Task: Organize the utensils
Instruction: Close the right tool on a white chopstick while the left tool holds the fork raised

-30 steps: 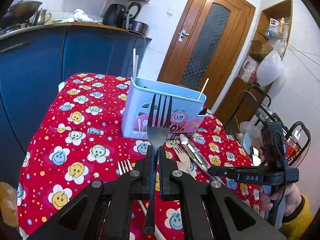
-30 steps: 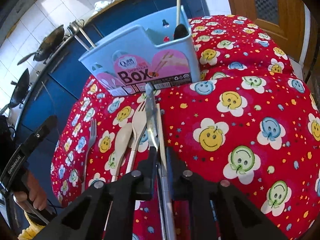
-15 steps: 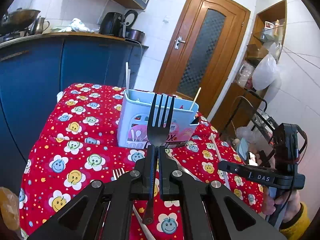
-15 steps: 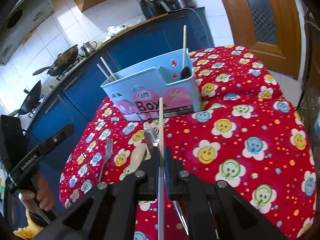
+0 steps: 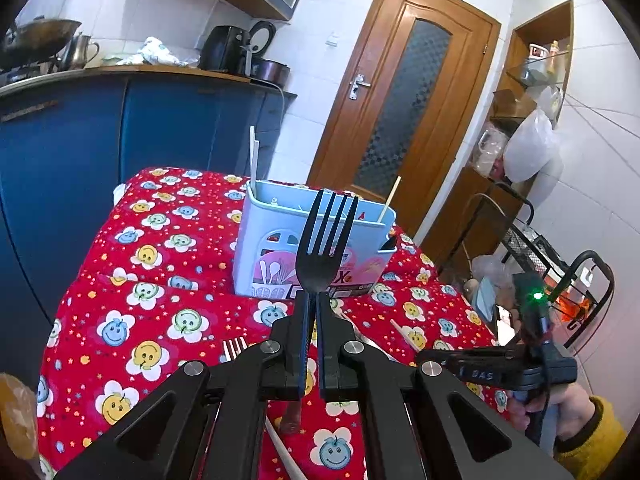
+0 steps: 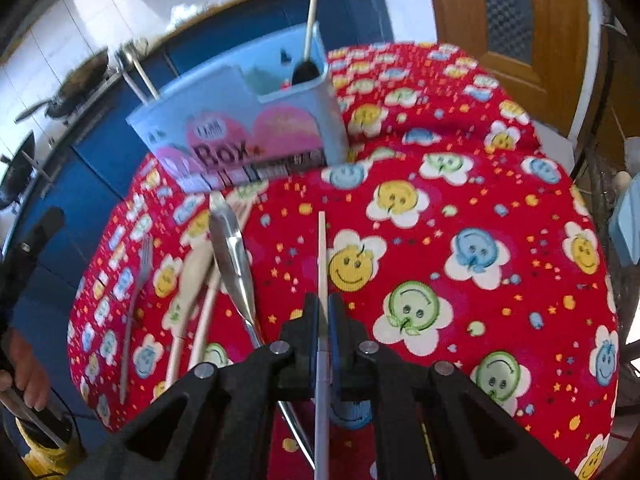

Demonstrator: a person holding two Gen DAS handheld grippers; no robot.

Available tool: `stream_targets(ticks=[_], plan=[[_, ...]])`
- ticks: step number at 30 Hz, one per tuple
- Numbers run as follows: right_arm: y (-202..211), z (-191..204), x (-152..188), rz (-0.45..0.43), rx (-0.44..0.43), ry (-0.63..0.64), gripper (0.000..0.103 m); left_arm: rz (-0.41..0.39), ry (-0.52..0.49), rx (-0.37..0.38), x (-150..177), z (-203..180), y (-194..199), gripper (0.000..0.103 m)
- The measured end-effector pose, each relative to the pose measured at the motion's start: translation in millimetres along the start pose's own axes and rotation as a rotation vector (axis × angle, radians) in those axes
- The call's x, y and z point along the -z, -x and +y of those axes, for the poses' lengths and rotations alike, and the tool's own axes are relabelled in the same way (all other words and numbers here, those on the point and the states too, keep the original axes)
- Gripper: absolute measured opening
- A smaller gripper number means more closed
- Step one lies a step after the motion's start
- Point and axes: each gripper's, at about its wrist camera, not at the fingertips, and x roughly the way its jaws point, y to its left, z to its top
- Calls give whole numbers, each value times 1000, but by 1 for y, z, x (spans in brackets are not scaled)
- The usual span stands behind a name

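Note:
My left gripper [image 5: 313, 304] is shut on a dark metal fork [image 5: 326, 236], tines up, held above the table in front of the light blue utensil box [image 5: 276, 248]. My right gripper [image 6: 323, 304] is shut on a pale chopstick [image 6: 322, 248] that points toward the box [image 6: 248, 120]. On the red smiley tablecloth [image 6: 460, 240] to the left lie a metal knife [image 6: 232, 248], a wooden spoon [image 6: 196, 272], a wooden stick and a second metal fork [image 6: 138, 280]. The box holds chopsticks and a dark spoon [image 6: 306, 68].
Blue kitchen cabinets [image 5: 80, 140] stand behind and left of the table. A wooden door [image 5: 404, 100] and shelves with bags [image 5: 528, 148] are to the right. The other gripper's handle and hand [image 5: 552, 368] show at lower right in the left wrist view.
The right gripper lifted the chopstick off the table, then tipped down and moved right of the knife. The left gripper rose slightly with the fork.

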Motion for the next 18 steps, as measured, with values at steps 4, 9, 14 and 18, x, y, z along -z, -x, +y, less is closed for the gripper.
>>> stream_targets(ticks=[4,9,14,18], plan=[[-5,9,-9,57,35,73,14,-5,4,-1,-1,1,1,3],[-13,25,-17,93,89,168,17,-14,6,3,-3,0,3,2],[-9,26,-17,50,58,160,6,-49,-4,12,-9,-2,12,0],[10,28,-13,-42,5,145,6,-30,-29,-5,-15,-5,11,0]])
